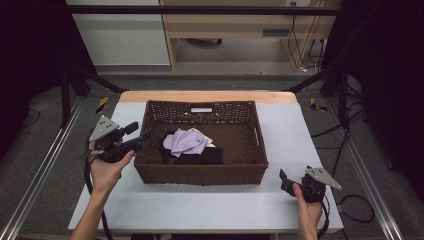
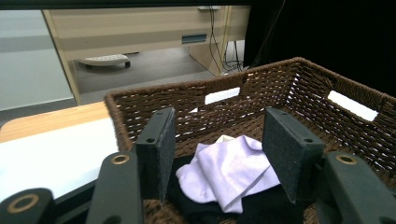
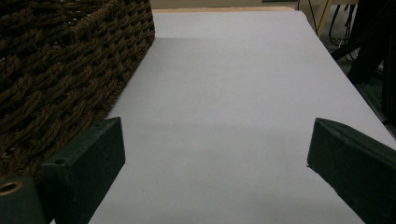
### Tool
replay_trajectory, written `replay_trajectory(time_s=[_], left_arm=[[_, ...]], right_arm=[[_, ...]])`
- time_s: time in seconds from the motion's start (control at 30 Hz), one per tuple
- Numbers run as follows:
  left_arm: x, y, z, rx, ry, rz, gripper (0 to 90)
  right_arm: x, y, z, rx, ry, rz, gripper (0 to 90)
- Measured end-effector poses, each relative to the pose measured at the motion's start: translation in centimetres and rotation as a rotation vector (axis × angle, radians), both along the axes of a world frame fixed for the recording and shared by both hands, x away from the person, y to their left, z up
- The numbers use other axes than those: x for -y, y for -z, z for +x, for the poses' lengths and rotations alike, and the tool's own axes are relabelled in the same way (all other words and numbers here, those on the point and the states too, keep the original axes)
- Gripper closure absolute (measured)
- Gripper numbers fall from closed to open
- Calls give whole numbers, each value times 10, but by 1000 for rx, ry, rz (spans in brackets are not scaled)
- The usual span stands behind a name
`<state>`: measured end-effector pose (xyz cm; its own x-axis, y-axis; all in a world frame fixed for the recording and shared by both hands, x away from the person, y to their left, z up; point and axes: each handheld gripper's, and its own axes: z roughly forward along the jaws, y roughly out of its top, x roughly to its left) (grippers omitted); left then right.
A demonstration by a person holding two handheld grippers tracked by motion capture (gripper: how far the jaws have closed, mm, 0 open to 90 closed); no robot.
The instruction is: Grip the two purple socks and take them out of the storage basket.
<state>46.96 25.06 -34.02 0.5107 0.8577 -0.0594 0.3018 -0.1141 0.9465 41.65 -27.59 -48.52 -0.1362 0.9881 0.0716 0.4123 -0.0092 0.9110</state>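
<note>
One brown wicker basket [image 1: 150, 167] sits on the white surface [image 1: 210, 205], two grippers, one pile of cloths inside: one lilac cloth [image 1: 186, 142] on top, one black cloth [image 1: 200, 157] under it, a cream edge [image 1: 207, 137] peeking out behind.

Left gripper [image 1: 142, 137] held at the basket's left rim, tips at or just over the rim, contact unclear. In the left gripper view its jaws stand wide apart, nothing between them, framing the lilac cloth [image 2: 229, 170] lying crumpled on the black cloth [image 2: 261, 207] on the basket floor.

Basket: rectangular, woven, cut-out handles in the walls, centred toward the far side of the surface.

Right gripper [image 1: 284, 179] low on the surface near the basket's near right corner, apart from it. Jaws wide apart, empty, bare surface [image 3: 233, 116] between them, basket wall [image 3: 60, 70] at the left.
</note>
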Motion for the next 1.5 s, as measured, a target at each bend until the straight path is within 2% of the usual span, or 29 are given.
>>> replay_trajectory(time_s=[0.37,0.73,0.83,1.13,1.23,1.27,1.37,1.5], left_arm=[[28,-3,23,-14,19,33,458],[50,6,49,-34,17,67,463],[57,14,58,-34,16,98,460],[70,36,77,-62,8,152,478],[74,46,82,-84,7,158,482],[76,51,84,-111,14,166,497],[79,57,88,-138,22,190,515],[80,63,89,-157,26,188,521]], right_arm=[[0,0,0,-4,6,5,45],[0,0,1,-11,0,1,45],[0,0,1,-11,-2,0,45],[0,0,1,-10,-1,5,45],[0,0,1,-12,-3,4,45],[0,0,1,-12,-3,4,45],[0,0,1,-12,-2,4,45],[0,0,1,-13,-3,4,45]])
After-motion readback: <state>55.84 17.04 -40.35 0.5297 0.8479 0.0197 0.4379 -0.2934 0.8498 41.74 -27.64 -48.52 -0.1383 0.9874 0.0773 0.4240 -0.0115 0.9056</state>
